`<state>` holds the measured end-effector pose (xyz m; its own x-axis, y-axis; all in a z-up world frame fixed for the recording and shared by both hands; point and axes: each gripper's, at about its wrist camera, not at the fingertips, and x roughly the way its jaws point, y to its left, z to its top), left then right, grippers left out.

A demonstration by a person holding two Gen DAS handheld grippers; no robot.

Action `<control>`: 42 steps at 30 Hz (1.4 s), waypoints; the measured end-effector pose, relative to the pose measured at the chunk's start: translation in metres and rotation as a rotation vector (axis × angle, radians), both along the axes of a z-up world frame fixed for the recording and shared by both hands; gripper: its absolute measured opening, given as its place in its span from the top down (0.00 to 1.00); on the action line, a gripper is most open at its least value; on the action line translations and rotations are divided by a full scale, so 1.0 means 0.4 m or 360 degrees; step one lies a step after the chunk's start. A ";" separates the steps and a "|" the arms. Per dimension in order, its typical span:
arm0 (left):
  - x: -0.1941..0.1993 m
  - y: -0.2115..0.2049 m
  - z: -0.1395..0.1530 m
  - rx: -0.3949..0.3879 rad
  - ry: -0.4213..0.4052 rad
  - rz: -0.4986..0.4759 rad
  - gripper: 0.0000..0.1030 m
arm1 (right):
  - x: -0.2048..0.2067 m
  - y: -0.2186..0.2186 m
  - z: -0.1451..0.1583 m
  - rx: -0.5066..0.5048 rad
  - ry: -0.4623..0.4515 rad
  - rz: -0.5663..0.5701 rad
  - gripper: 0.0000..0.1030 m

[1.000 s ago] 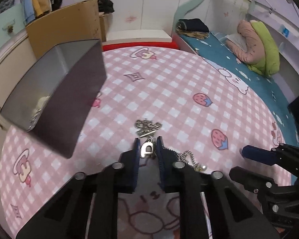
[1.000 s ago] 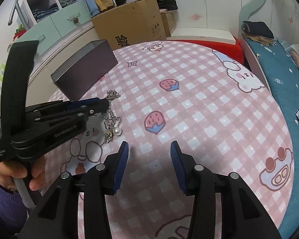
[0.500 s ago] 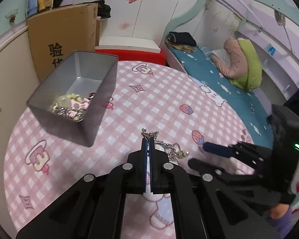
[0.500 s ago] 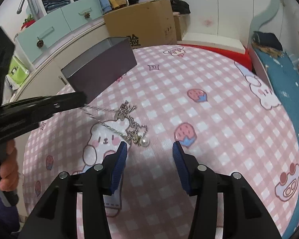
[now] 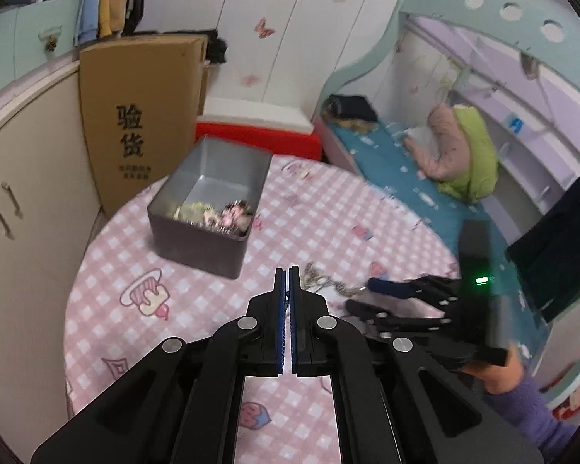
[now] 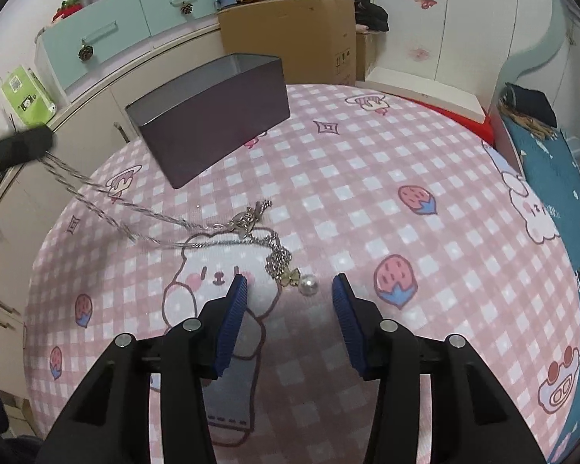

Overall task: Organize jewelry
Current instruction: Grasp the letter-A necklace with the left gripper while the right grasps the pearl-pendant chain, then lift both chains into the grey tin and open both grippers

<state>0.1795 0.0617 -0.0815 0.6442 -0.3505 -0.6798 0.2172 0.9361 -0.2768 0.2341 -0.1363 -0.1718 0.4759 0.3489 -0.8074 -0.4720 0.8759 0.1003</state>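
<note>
Left gripper (image 5: 289, 274) pinching silver necklace chain (image 6: 96, 197), lifted since earlier toward tin (image 5: 197, 239) at eleven o'clock (pearl end (image 6: 309, 285) trailing); right gripper (image 6: 288, 290) spread.

A round table (image 6: 464, 255) wears a pink checked cloth printed with strawberries and cartoon animals. Near its far left edge stands a grey box (image 6: 216, 123) with jewelry inside. A silver chain necklace (image 6: 251, 232) with a pearl (image 6: 309, 285) lies partly on the cloth toward the middle.

Pink checked tablecloth (image 6: 367, 178), grey box (image 6: 212, 116)
</note>
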 end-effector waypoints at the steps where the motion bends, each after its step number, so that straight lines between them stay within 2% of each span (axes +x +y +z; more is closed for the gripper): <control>1: -0.006 0.003 0.018 -0.0007 -0.0023 -0.0010 0.98 | 0.003 0.002 0.000 0.0002 -0.0001 0.0001 0.57; 2: -0.011 0.008 0.029 0.0001 -0.0042 -0.0009 0.98 | 0.008 0.003 -0.001 0.0003 -0.0006 0.0000 0.59; 4: -0.015 0.015 0.065 0.0020 -0.0103 -0.0001 0.98 | 0.011 0.008 -0.001 -0.0032 -0.0025 -0.0006 0.78; 6: -0.018 0.018 0.088 0.0020 -0.0140 -0.0003 0.98 | 0.014 0.010 -0.002 -0.0059 -0.0028 -0.0015 0.84; 10: -0.018 0.008 0.121 0.0017 -0.0190 -0.0031 0.98 | 0.011 0.006 0.000 -0.0042 -0.0041 -0.0013 0.88; 14: -0.006 0.001 0.157 0.0029 -0.0231 -0.0060 0.98 | 0.016 -0.012 0.021 0.0016 -0.0047 -0.0064 0.88; 22: 0.004 -0.037 0.325 0.0082 -0.0434 -0.0169 0.98 | 0.028 -0.049 0.129 0.0129 -0.0117 -0.0113 0.88; 28: 0.035 -0.049 0.432 0.0114 -0.0510 -0.0215 0.98 | 0.038 -0.057 0.212 0.0216 -0.0163 -0.0128 0.88; 35: 0.070 -0.015 0.556 0.0084 -0.0578 -0.0205 0.98 | 0.058 -0.028 0.278 0.0268 -0.0201 -0.0109 0.88; 42: 0.114 0.031 0.657 0.0090 -0.0637 -0.0109 0.98 | 0.112 0.035 0.339 0.0319 -0.0209 -0.0063 0.88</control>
<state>0.2250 0.0741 0.1814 0.8382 -0.3711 -0.3998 0.3597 0.9270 -0.1062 0.2788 -0.1224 -0.0362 0.5886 0.4749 -0.6542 -0.4584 0.8627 0.2138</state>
